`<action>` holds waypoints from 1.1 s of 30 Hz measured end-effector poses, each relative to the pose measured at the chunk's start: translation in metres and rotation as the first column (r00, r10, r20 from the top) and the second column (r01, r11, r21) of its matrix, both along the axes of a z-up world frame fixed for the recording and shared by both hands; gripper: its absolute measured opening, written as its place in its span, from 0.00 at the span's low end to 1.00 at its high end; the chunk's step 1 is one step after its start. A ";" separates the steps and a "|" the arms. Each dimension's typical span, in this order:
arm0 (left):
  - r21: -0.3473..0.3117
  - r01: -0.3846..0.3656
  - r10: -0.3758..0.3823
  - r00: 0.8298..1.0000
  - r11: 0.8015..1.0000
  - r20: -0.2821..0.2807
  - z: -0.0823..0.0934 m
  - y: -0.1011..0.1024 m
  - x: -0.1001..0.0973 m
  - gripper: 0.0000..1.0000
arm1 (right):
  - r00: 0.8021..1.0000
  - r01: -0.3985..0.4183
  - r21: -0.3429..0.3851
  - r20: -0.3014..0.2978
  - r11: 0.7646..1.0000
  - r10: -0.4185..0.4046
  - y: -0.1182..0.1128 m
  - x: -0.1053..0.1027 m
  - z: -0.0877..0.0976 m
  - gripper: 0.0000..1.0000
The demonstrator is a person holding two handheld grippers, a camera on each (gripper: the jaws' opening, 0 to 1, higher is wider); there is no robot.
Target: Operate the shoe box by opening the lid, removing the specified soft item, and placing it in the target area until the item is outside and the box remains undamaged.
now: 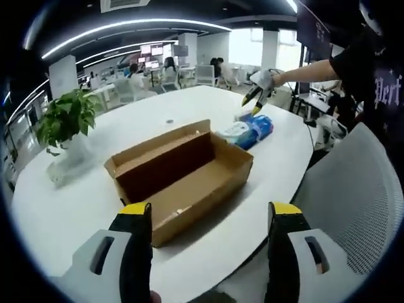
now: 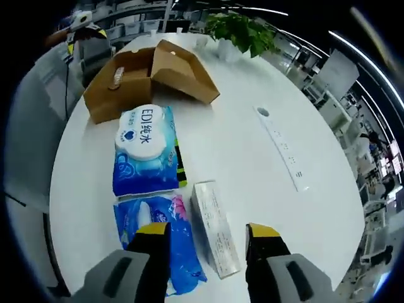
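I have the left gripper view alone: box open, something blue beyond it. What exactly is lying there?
Observer: A blue wipe pack with a round white lid lies nearest the shoe box, and a second blue pack lies just past it.
Operator: Anything beside them?
Observer: A long white carton lies alongside the second blue pack.
Operator: And the right gripper?
Observer: The right gripper hangs open above the second blue pack and the carton, holding nothing.
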State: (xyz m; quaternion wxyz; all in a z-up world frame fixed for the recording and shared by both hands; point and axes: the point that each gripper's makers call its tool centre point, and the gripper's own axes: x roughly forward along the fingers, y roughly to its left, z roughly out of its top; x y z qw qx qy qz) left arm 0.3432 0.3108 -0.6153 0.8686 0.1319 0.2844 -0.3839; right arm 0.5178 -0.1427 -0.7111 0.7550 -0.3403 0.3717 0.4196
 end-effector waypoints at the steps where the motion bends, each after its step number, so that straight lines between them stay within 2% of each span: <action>1: 0.008 0.009 -0.009 1.000 1.000 -0.004 0.000 0.000 0.006 0.71 | 1.000 0.016 0.010 -0.002 1.000 -0.016 0.003 -0.006 0.003 0.49; 4: 0.022 0.038 -0.037 0.999 0.999 -0.010 -0.001 -0.001 0.018 0.69 | 0.998 0.059 0.061 -0.001 0.996 -0.059 0.011 -0.017 0.011 0.58; 8: 0.054 0.075 -0.074 0.997 0.996 -0.022 -0.005 -0.001 0.034 0.67 | 0.996 0.090 0.086 0.007 0.992 -0.091 0.017 -0.033 0.020 0.65; 12: 0.083 0.112 -0.109 0.993 0.990 -0.039 -0.009 -0.006 0.051 0.65 | 0.983 0.180 0.143 -0.003 0.973 -0.181 0.025 -0.046 0.028 0.75; 15: 0.076 0.126 -0.120 0.990 0.989 -0.080 -0.014 -0.010 0.060 0.65 | 0.979 0.198 0.174 0.011 0.965 -0.203 0.031 -0.058 0.035 0.77; 19: 0.083 0.157 -0.148 0.984 0.984 -0.103 -0.020 -0.015 0.072 0.65 | 0.975 0.214 0.197 0.017 0.957 -0.221 0.041 -0.076 0.041 0.81; 22: 0.139 0.198 -0.182 0.976 0.970 -0.121 -0.031 -0.013 0.077 0.64 | 0.971 0.228 0.208 0.021 0.951 -0.238 0.047 -0.087 0.043 0.84; 25: 0.160 0.221 -0.200 0.970 0.962 -0.136 -0.039 -0.014 0.082 0.63 | 0.965 0.249 0.228 0.021 0.941 -0.261 0.052 -0.097 0.046 0.87; 28: 0.218 0.274 -0.244 0.957 0.937 -0.155 -0.047 -0.013 0.084 0.62 | 0.957 0.275 0.243 0.023 0.930 -0.289 0.055 -0.107 0.048 0.91; 33: 0.261 0.316 -0.270 0.943 0.912 -0.196 -0.060 -0.012 0.089 0.62 | 0.943 0.311 0.278 0.027 0.909 -0.331 0.062 -0.120 0.053 0.99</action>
